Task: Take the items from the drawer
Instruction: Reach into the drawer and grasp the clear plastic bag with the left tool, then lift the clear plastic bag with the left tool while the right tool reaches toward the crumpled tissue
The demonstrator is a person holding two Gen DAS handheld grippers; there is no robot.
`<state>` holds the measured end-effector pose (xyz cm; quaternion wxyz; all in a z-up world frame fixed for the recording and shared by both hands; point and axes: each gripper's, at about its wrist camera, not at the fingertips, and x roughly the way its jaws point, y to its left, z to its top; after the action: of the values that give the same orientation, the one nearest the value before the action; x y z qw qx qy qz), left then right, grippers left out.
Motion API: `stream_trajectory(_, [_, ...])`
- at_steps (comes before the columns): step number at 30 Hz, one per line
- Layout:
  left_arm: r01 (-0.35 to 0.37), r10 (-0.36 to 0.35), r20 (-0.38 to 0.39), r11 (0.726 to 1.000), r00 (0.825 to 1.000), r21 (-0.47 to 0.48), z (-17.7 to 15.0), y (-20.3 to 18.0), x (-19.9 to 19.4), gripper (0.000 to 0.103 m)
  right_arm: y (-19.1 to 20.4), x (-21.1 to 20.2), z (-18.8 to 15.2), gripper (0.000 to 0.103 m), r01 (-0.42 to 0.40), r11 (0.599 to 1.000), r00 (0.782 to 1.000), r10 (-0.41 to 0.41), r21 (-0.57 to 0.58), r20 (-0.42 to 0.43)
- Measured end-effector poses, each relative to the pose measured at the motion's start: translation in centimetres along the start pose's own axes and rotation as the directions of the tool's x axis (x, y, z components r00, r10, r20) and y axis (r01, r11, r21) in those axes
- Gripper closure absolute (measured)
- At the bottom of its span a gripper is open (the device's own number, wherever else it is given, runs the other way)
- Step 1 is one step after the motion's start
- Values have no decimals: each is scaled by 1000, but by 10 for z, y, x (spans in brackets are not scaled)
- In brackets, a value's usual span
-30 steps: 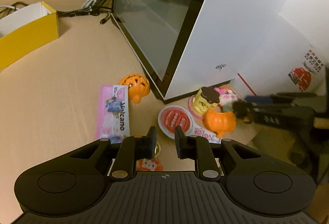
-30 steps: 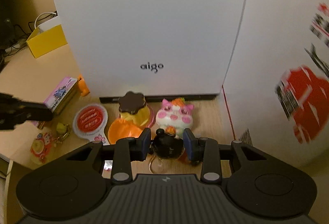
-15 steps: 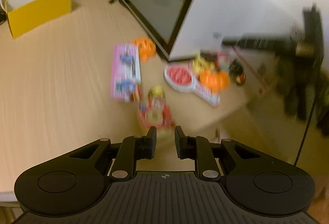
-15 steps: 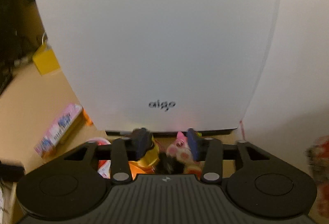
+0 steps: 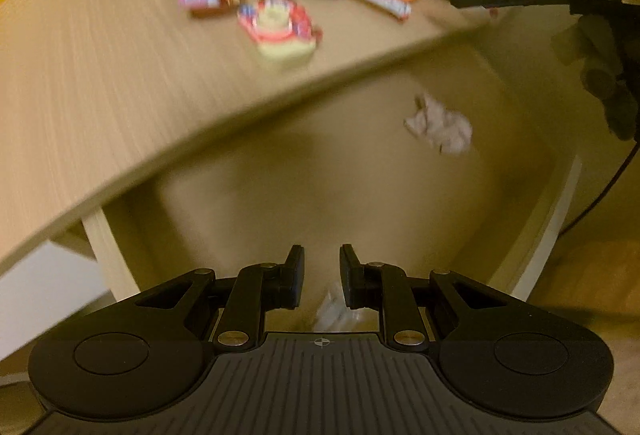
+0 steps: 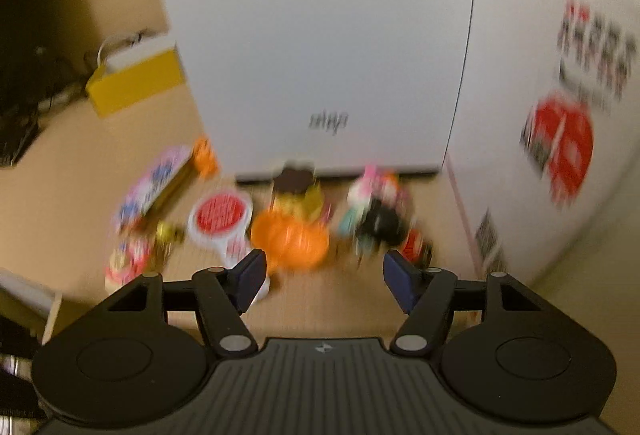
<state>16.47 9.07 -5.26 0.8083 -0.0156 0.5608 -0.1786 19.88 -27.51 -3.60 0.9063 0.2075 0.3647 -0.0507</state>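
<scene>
A: Woodgrain table [image 5: 100, 75] runs across the top, toys scattered along it; below its edge sits the open drawer [image 5: 340, 175], a crumpled scrap [image 5: 440, 129] on its floor.

B: And the left gripper [image 5: 321, 271]?

A: Jaws narrow, nothing pinched, pointing down into the drawer.

B: The right gripper [image 6: 324, 275]?

A: Opening, empty; the black toy [image 6: 380, 223] lies on the table beyond it, beside the orange bowl [image 6: 290, 239]. "DAS" reads on its side.
</scene>
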Motion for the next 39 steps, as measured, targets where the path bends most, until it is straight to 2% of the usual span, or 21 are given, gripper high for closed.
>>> stream_trajectory(6, [10, 2, -148, 997, 989, 80, -14, -3, 21, 82, 9, 20, -37, 37, -5, 1000, 987, 0, -29, -161])
stream_trajectory(9, [39, -4, -247, 990, 969, 134, -17, -5, 35, 82, 19, 25, -53, 34, -33, 998, 976, 20, -61, -215])
stream_trajectory(12, [43, 19, -322, 982, 947, 185, -18, -9, 50, 82, 28, 31, -60, 32, -49, 994, 968, 23, -96, -250])
stream_trajectory(14, [40, 43, -359, 974, 932, 221, -18, -12, 59, 82, 30, 38, -63, 31, -51, 993, 963, 21, -106, -269])
stream_trajectory(15, [44, 48, -372, 971, 927, 235, -18, -14, 62, 86, 30, 40, -64, 31, -50, 993, 960, 19, -105, -278])
stream_trajectory(19, [67, 45, -414, 966, 909, 252, -14, -17, 69, 87, 26, 43, -71, 31, -47, 996, 950, 22, -72, -312])
stream_trajectory(23, [105, -11, -485, 980, 875, 169, -11, -9, 81, 91, 27, 49, -70, 31, -37, 997, 946, 13, -70, -324])
stream_trajectory(27, [146, -100, -509, 988, 855, 52, -9, -1, 89, 92, 17, 43, -69, 30, -24, 998, 949, 4, -59, -314])
stream_trajectory(33, [160, -140, -492, 987, 859, -1, -7, 0, 97, 92, 8, 46, -65, 30, 15, 1000, 952, -23, -25, -307])
stream_trajectory(36, [141, -120, -469, 990, 875, 10, -1, -4, 101, 93, 6, 43, -66, 30, 23, 1000, 952, -26, -14, -306])
stream_trajectory(39, [133, -121, -421, 991, 899, -1, 12, -3, 102, 94, 6, 44, -65, 30, 22, 1000, 951, -24, -11, -307])
